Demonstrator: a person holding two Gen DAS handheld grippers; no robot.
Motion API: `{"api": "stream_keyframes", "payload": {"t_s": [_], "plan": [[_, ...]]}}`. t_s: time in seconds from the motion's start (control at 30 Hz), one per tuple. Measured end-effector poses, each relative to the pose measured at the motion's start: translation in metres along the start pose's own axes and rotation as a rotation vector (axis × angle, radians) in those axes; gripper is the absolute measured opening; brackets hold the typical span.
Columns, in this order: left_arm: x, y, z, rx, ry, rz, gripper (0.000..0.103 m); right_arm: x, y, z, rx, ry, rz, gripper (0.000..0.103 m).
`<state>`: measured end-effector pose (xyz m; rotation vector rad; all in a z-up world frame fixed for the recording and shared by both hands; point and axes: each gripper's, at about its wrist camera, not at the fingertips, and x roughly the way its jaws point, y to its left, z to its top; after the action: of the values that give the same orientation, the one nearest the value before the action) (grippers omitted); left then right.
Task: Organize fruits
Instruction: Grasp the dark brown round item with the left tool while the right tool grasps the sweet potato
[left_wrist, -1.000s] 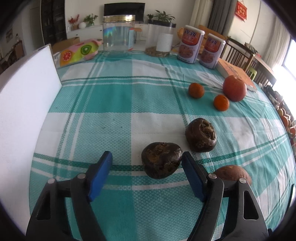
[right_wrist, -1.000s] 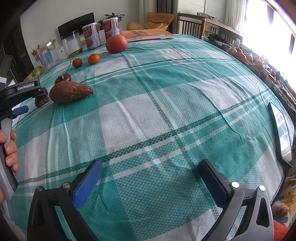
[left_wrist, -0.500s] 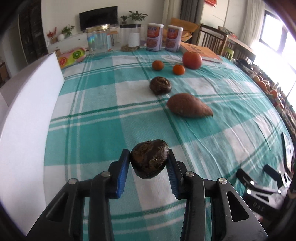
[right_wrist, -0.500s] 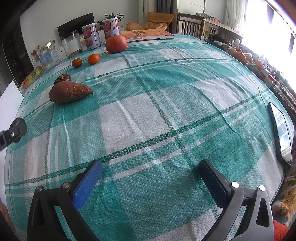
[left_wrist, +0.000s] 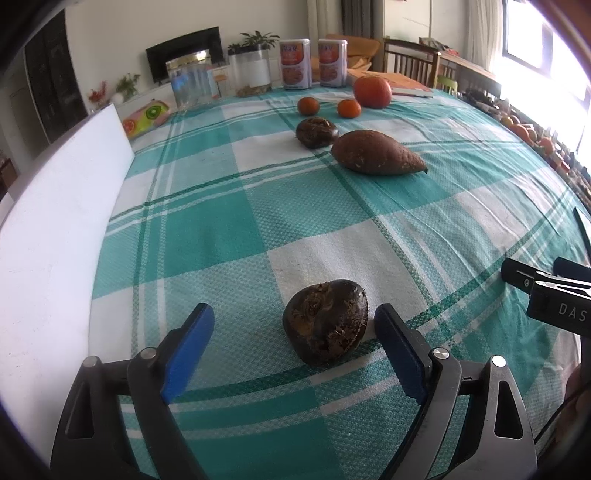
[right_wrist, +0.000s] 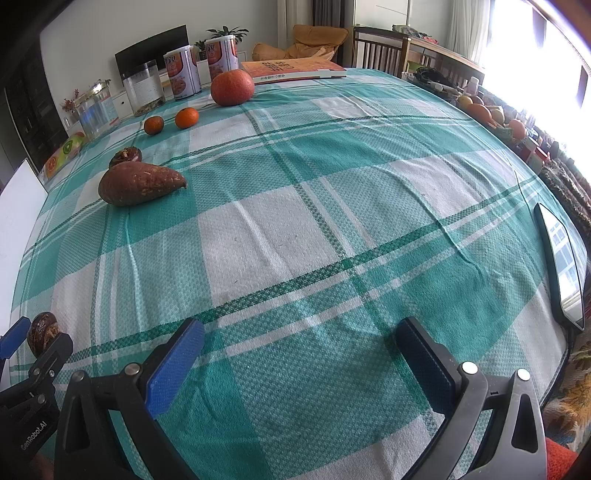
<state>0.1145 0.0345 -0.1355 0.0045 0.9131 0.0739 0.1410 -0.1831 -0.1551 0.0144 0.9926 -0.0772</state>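
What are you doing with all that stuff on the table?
A person is sorting produce on the checked tablecloth with a grabbing tool in each hand. The left tool has just opened its jaws, and a dark brown bulb sits on the cloth between them, let go. The right tool hangs open over bare cloth. Farther off lie a sweet potato, another dark bulb and two tangerines.

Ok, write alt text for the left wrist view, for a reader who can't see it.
The open left gripper has just released a dark, rough round fruit, which sits on the green-and-white checked tablecloth between its blue pads, touching neither. Farther back lie a sweet potato, a second dark fruit, two small oranges and a larger red-orange fruit.
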Motion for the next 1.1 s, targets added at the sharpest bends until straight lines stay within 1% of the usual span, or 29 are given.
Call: {"api": "stream_keyframes", "payload": {"t_s": [0.1, 0.27, 0.33, 0.37, 0.4, 0.43, 0.47, 0.5, 0.53, 0.6, 0.67, 0.73, 0.77, 0.83, 0.87, 0.9, 0.93, 0.97, 1.0, 1.03, 1.1], "plan": [[0.003, 0.008, 0.0, -0.043, 0.015, -0.03, 0.095, 0.0, 0.0, 0.0, 0.0, 0.0, 0.0, 0.103], [0.003, 0.005, 0.0, -0.04, 0.018, -0.02, 0.097, 0.0, 0.0, 0.001, 0.0, 0.001, 0.001, 0.103], [0.003, 0.005, -0.001, -0.04, 0.018, -0.02, 0.097, -0.001, -0.002, 0.003, 0.006, 0.016, 0.022, 0.103], [0.004, 0.005, -0.001, -0.04, 0.018, -0.02, 0.097, -0.002, -0.005, 0.008, 0.02, 0.031, 0.07, 0.103], [0.004, 0.005, -0.001, -0.04, 0.018, -0.02, 0.097, -0.005, -0.01, 0.016, 0.046, 0.028, 0.144, 0.103], [0.003, 0.005, -0.001, -0.04, 0.018, -0.02, 0.097, -0.008, -0.012, 0.026, 0.067, 0.013, 0.235, 0.103], [0.004, 0.005, -0.001, -0.04, 0.018, -0.02, 0.097, -0.01, -0.009, 0.041, 0.06, 0.004, 0.282, 0.103], [0.004, 0.005, -0.001, -0.04, 0.018, -0.02, 0.097, -0.01, 0.0, 0.058, 0.023, -0.001, 0.298, 0.103], [0.004, 0.005, -0.001, -0.04, 0.018, -0.02, 0.097, -0.01, 0.012, 0.074, -0.043, -0.011, 0.315, 0.103], [0.003, 0.005, -0.001, -0.04, 0.018, -0.021, 0.097, -0.002, 0.047, 0.099, -0.242, -0.024, 0.356, 0.103], [0.003, 0.005, -0.001, -0.04, 0.018, -0.021, 0.097, 0.016, 0.086, 0.11, -0.457, 0.015, 0.378, 0.103], [0.003, 0.005, -0.001, -0.04, 0.018, -0.021, 0.097, 0.035, 0.115, 0.111, -0.608, 0.056, 0.354, 0.102], [0.003, 0.005, -0.001, -0.04, 0.018, -0.021, 0.097, 0.043, 0.126, 0.11, -0.656, 0.059, 0.336, 0.1], [0.003, 0.005, -0.001, -0.04, 0.018, -0.02, 0.097, 0.057, 0.14, 0.108, -0.716, 0.065, 0.321, 0.099], [0.003, 0.005, -0.001, -0.04, 0.018, -0.02, 0.097, 0.063, 0.144, 0.106, -0.731, 0.076, 0.318, 0.099], [0.003, 0.005, -0.001, -0.04, 0.018, -0.021, 0.097, 0.064, 0.143, 0.108, -0.715, 0.072, 0.344, 0.099], [0.003, 0.005, -0.001, -0.04, 0.019, -0.02, 0.097, 0.067, 0.141, 0.111, -0.688, 0.083, 0.362, 0.096], [0.004, 0.005, -0.001, -0.04, 0.019, -0.02, 0.097, 0.068, 0.137, 0.114, -0.647, 0.101, 0.39, 0.089], [0.004, 0.005, -0.001, -0.04, 0.019, -0.02, 0.098, 0.065, 0.133, 0.116, -0.617, 0.091, 0.384, 0.071], [0.004, 0.005, -0.001, -0.04, 0.019, -0.02, 0.098, 0.063, 0.127, 0.118, -0.589, 0.096, 0.385, 0.065], [0.004, 0.005, -0.001, -0.04, 0.019, -0.02, 0.098, 0.06, 0.116, 0.12, -0.504, 0.136, 0.402, 0.041]]}}
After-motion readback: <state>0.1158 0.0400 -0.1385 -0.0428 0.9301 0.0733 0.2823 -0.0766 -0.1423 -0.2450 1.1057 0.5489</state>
